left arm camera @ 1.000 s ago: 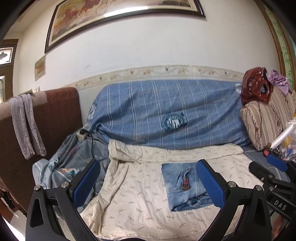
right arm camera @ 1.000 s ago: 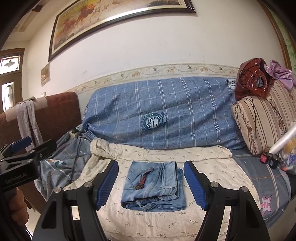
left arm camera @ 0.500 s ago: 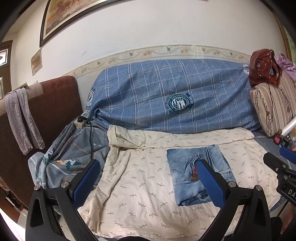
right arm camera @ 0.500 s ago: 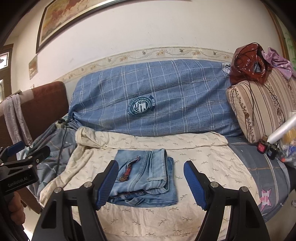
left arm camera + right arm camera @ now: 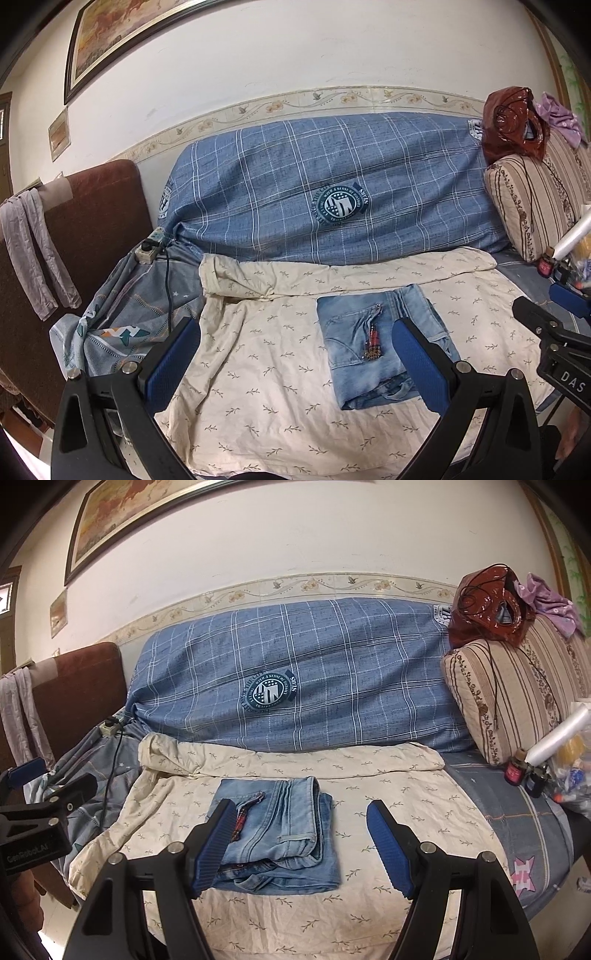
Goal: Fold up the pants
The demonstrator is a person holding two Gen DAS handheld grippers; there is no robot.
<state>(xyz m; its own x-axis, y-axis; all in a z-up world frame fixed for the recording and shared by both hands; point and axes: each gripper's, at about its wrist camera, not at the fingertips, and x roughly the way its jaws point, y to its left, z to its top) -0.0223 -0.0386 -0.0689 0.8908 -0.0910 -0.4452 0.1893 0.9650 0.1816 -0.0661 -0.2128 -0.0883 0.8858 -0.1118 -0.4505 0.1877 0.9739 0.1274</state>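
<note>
The light blue jeans (image 5: 373,343) lie folded into a small rectangle on a cream leaf-print sheet (image 5: 258,354) on the sofa seat; they also show in the right wrist view (image 5: 280,834). My left gripper (image 5: 295,362) is open and empty, held above the sheet to the left of the jeans. My right gripper (image 5: 301,849) is open and empty, held just in front of and above the jeans. Neither gripper touches the cloth.
A blue checked cover (image 5: 332,192) drapes the sofa back. A striped cushion (image 5: 517,690) with a red bag (image 5: 487,605) stands at the right, with small bottles (image 5: 524,771) beside it. A power strip and cable (image 5: 151,247) lie at the left by a brown armrest (image 5: 74,240).
Both grippers have moved closer to the sofa and tilted downward, so the jeans look larger. The jeans have not moved. Both grippers stay open.
</note>
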